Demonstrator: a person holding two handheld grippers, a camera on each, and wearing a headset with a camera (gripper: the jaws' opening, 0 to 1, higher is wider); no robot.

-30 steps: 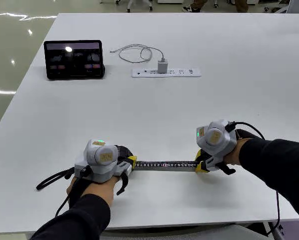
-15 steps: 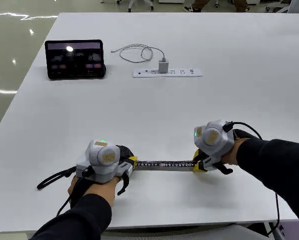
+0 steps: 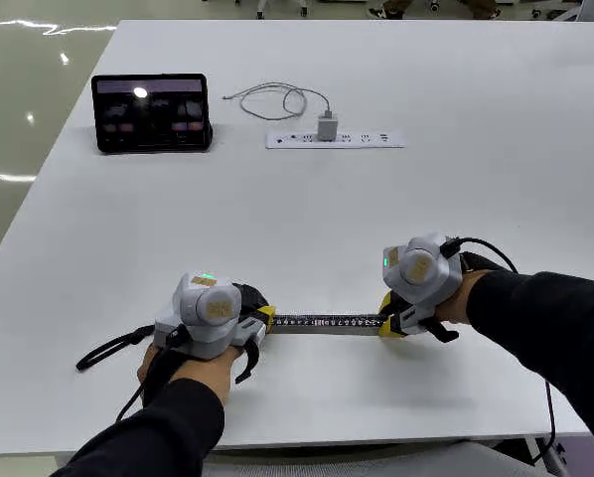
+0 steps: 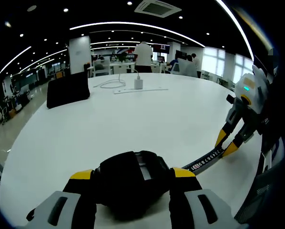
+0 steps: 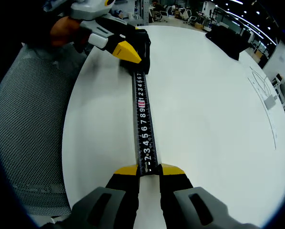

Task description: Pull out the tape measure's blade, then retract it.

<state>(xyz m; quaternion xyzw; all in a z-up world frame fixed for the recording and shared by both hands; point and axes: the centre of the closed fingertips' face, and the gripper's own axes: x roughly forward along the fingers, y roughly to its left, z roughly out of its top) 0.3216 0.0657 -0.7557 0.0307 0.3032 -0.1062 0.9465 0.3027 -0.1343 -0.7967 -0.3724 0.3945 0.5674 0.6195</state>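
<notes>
the left claw (image 4: 132,174) is closed around the black tape measure case (image 4: 128,191), its yellow-tipped jaws pressing on either side of the body, which rests on the white surface (image 3: 376,199) near the front edge. the blade (image 5: 142,124) runs out of the case flat along the surface to the right claw (image 5: 149,170), whose jaws are pinched narrow on the blade's free end. in the right gripper view the blade's print can be read: black single numerals in a row, 2 up to 9, then a red mark where the ten falls, then 1 up to 7 just before the case mouth. in the left gripper view the digits look tiny and partly blurred. well apart, towards the far side of the surface, a dark tablet (image 3: 151,111) stands propped up with small icons on its screen, too small to read. to its right lies a white power strip (image 3: 335,139) with a white charger (image 3: 327,127) plugged in and its cable (image 3: 267,99) looped loosely beside it.
</notes>
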